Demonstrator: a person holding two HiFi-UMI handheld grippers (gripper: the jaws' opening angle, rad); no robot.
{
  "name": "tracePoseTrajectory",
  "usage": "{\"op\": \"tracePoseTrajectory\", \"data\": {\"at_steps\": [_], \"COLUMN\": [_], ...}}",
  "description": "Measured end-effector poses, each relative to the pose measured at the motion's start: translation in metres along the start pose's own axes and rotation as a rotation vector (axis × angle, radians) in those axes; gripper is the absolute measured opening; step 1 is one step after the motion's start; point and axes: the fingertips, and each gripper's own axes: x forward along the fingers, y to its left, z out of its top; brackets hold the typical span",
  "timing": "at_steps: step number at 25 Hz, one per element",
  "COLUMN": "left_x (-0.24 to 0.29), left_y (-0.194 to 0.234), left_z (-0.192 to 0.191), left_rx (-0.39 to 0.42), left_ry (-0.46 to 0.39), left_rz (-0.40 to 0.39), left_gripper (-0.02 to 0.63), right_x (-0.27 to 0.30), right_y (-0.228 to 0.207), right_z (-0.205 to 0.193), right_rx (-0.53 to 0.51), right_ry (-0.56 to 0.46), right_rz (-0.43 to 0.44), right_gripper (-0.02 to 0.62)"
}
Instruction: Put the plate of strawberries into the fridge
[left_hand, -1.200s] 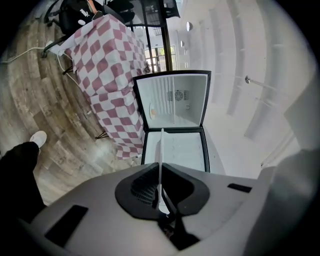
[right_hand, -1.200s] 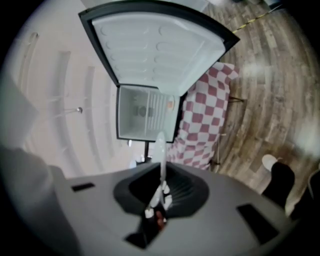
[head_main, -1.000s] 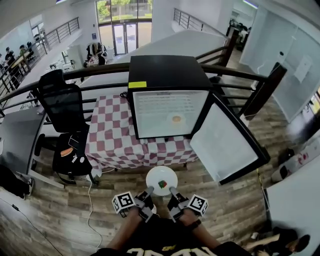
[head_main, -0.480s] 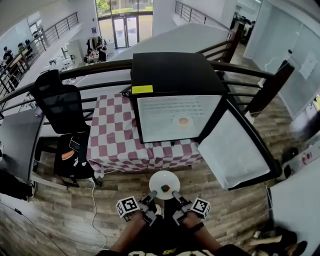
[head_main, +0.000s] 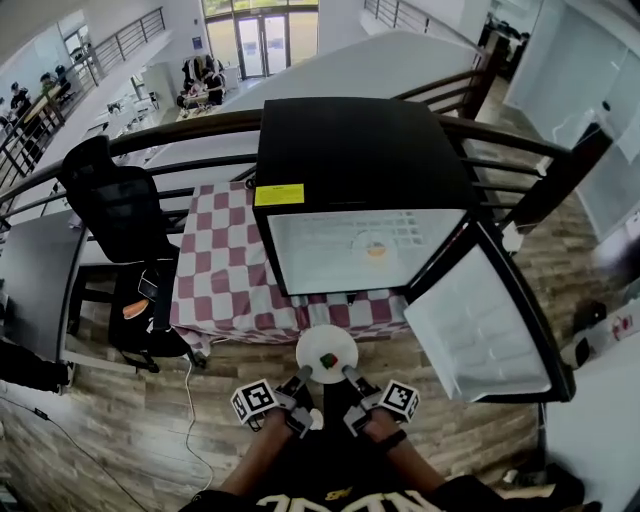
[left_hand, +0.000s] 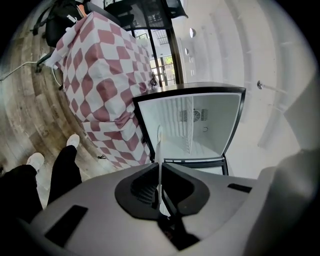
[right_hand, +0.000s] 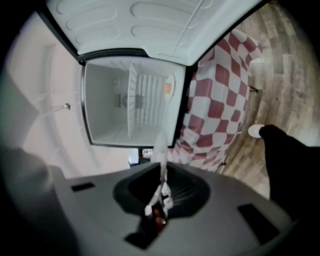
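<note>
— Wood floor (head_main: 120, 420) underfoot, checked table (head_main: 225, 270) ahead. Much done yet?

— About half. Fridge (head_main: 360, 150) open already, door (head_main: 480, 325) swung wide to the right of the claws. Plate (head_main: 326, 348) not in yet: up in the air, right at the claw tips, short of the fridge mouth.

— Held how?

— Left claw (head_main: 303, 377) pinched tight on the near left rim. Right claw (head_main: 348, 373) pinched tight on the near right rim. Thin white edge squeezed between each pair of jaws.

— Left to do?

— Likely carry forward, slide onto a shelf, let go, maybe shut the door.

— Counted up?

— One plate. Two claws. One fridge, one door. One table, one black chair (head_main: 120, 210) off to the far left. Strawberries (head_main: 326, 361): one small red heap, too tiny to count. One little orange thing (head_main: 377, 250) inside the fridge, hard to name.
</note>
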Motion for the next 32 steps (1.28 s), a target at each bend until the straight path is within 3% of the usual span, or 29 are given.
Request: {"op": "tracePoseTrajectory", "data": {"at_steps": [3, 15, 23, 32], "left_x": [0.024, 0.111, 0.149, 0.176], "left_y": [-0.001, 0.007, 0.02, 0.032], "left_z": [0.014, 0.071, 0.103, 0.127], "left_rx": [0.001, 0.008, 0.026, 0.022], "left_ry": [-0.012, -0.084, -0.146, -0.198], "left_rz": [0.015, 0.04, 0.053, 0.076], "left_gripper": [0.032, 0.031, 0.031, 0.03], "right_x": [0.021, 0.099, 0.136, 0.161], "right_y": [-0.001, -0.008, -0.016, -0.026], "right_z": [0.023, 0.102, 0.131, 0.149], "right_rx": [-0.001, -0.059, -0.114, -0.102], "right_ry": [0.008, 0.053, 0.026, -0.014], "right_rz": [0.026, -0.005, -0.008, -0.013], "right_gripper": [0.031, 0.034, 0.039, 0.043]}}
